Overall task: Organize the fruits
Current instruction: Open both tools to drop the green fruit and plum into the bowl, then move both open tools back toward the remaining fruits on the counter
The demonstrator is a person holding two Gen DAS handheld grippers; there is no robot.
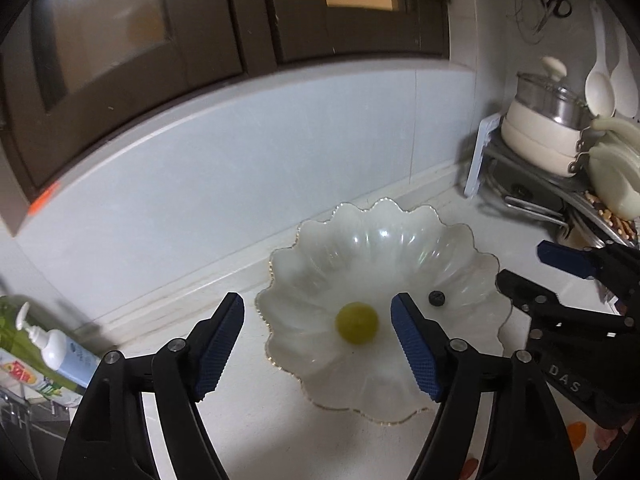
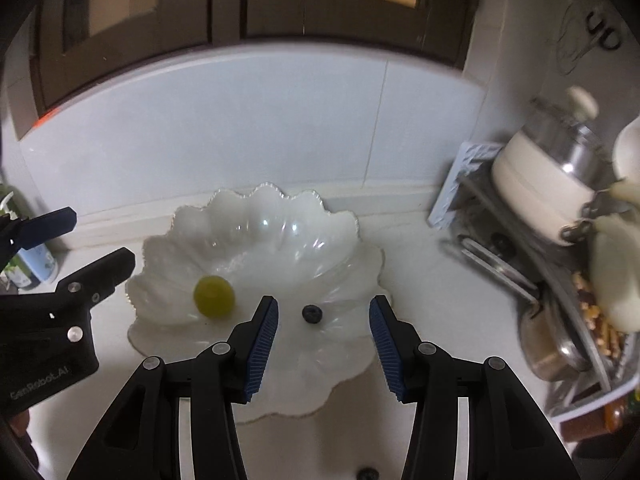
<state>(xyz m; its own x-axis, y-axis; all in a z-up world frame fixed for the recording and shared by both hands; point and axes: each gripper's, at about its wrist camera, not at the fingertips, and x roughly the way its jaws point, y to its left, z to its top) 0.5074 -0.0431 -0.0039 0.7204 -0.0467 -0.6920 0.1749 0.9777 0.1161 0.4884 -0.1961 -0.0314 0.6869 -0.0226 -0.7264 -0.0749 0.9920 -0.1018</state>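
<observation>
Fruit sorting looks partway done: a green grape (image 1: 357, 323) lies near the middle of the scalloped glass bowl (image 1: 360, 236), and a blueberry (image 1: 436, 298) sits in the bowl too, at about two o'clock from the grape and well apart from it. Another blueberry (image 2: 368, 473) lies on the counter (image 2: 432, 280) outside the bowl, at six o'clock from its near rim, so by my reading the next move calls for one hand to reach down and back for that loose berry, closing gently, since it is small, round and likely to roll. The left gripper (image 1: 318, 344) hangs above the grape with its jaws spread wide, released, holding and touching nothing. The right gripper (image 2: 324, 350) hangs above the blueberry in the bowl, its jaws moderately apart and likewise empty, with no pad touching fruit or bowl.
</observation>
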